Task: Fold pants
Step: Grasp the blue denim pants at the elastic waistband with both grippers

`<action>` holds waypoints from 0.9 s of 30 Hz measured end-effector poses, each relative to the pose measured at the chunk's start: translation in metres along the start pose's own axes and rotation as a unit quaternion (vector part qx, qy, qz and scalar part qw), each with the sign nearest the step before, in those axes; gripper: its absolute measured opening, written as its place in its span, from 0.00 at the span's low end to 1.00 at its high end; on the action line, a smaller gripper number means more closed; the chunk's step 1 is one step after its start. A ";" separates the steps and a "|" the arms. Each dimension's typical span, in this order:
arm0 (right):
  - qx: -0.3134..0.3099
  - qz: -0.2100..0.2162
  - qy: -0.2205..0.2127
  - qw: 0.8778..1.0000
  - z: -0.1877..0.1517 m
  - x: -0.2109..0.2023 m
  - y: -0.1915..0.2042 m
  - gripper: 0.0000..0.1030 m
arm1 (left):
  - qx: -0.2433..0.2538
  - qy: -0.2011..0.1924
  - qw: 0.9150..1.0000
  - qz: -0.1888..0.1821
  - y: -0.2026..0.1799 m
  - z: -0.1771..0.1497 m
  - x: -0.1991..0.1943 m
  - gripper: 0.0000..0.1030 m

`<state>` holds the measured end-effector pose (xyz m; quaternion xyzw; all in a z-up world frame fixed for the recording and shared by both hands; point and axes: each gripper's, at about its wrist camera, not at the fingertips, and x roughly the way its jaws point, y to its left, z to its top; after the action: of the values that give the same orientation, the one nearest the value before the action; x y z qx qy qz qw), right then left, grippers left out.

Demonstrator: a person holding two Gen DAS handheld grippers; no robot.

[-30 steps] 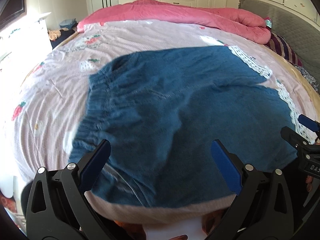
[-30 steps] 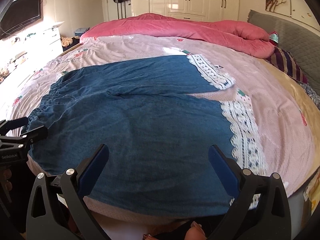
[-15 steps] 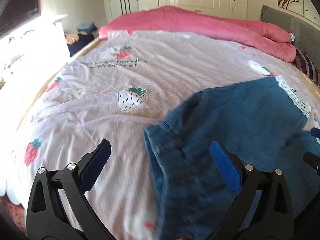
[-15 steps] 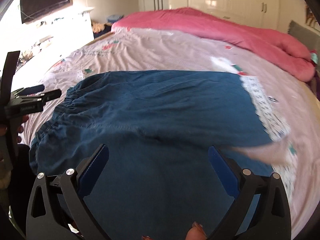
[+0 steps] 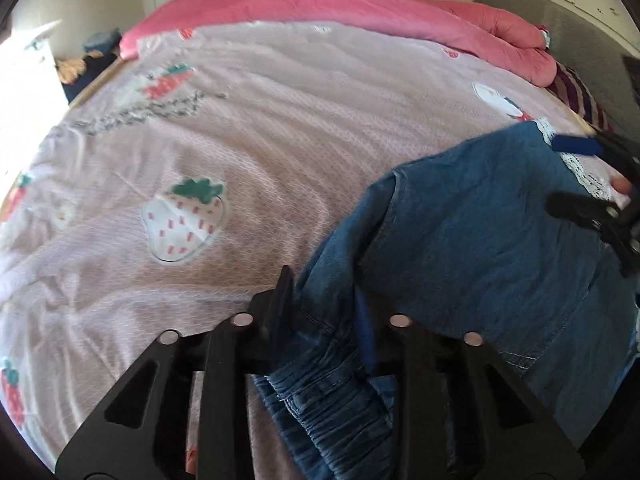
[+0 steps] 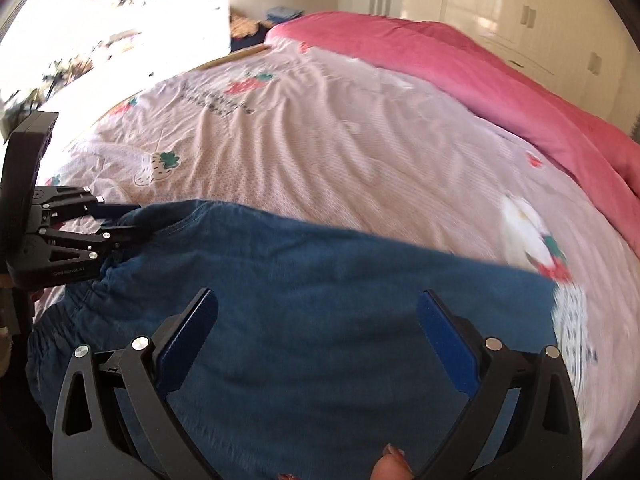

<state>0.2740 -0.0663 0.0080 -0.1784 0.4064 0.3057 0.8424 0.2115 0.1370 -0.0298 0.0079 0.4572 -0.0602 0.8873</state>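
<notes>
Blue denim pants with an elastic waistband and a white lace hem lie on the strawberry-print bedsheet. My left gripper is at the waistband corner, its jaws closing with bunched denim pinched between the pads. The right wrist view shows that same left gripper clamped on the pants' left edge. My right gripper hovers open over the middle of the denim, nothing between its fingers. In the left wrist view the right gripper is near the lace hem, jaws apart.
A rolled pink quilt runs along the far side of the bed. A grey headboard and a striped pillow are at the right. White wardrobes stand behind, and a bright white dresser is at the left.
My left gripper slid left to the waistband corner and went from wide open to closed on the denim. The right gripper swung left over the pants and stayed open.
</notes>
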 end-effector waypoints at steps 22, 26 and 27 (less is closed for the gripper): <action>-0.137 0.061 0.027 0.988 0.023 0.020 0.042 0.07 | 0.010 -0.121 0.992 -0.023 -0.010 -0.016 -0.070 0.04; -0.101 0.066 -0.028 0.992 0.001 -0.039 0.044 0.07 | 0.012 -0.148 0.989 -0.026 -0.017 -0.023 -0.091 0.04; -0.093 0.068 -0.041 0.993 -0.007 -0.056 0.048 0.07 | 0.024 -0.166 0.986 -0.019 -0.024 -0.027 -0.102 0.04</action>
<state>0.2109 -0.0548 0.0458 -0.2157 0.3526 0.4055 0.8153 0.1280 0.1251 0.0380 0.0103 0.3025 -0.0888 0.9490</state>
